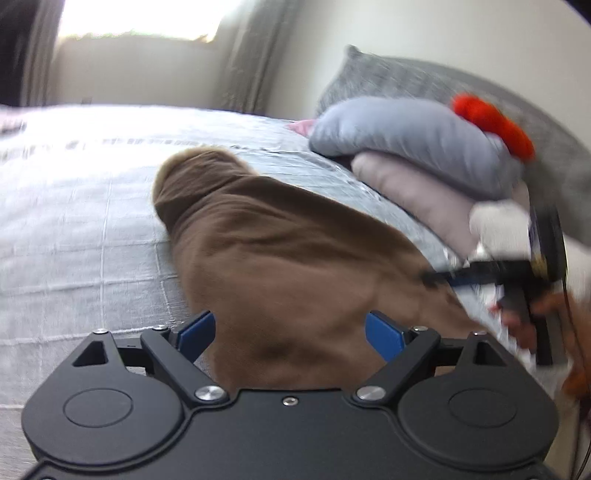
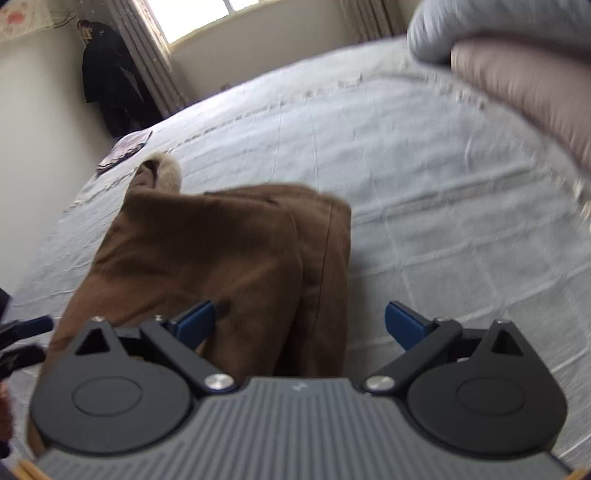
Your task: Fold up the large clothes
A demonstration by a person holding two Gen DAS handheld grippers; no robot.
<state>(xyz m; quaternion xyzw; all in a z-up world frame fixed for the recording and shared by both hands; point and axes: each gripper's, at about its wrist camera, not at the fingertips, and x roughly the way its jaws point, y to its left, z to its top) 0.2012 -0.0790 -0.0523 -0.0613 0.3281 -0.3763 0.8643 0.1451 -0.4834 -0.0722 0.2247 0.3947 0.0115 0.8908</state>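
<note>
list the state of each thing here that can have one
brown garment: partly folded, lying on the bed
left gripper: open, nothing held
right gripper: open, nothing held
pillows: stacked, grey on top
curtains: drawn aside
bedspread: spread flat

Garment (image 1: 273, 254) lies on the bed (image 1: 74, 221), running away from the left gripper (image 1: 290, 334), whose spread fingers sit either side of its near end. Pillows (image 1: 413, 147) stacked at the bed's right, behind the garment; one on top of another. Right gripper (image 2: 300, 326) over the garment's near edge, one finger above cloth, the other above bare bed. Window (image 2: 207, 18) behind the bed. Coat (image 2: 107, 77) hangs at far left, beside the curtain (image 2: 147, 59).
</note>
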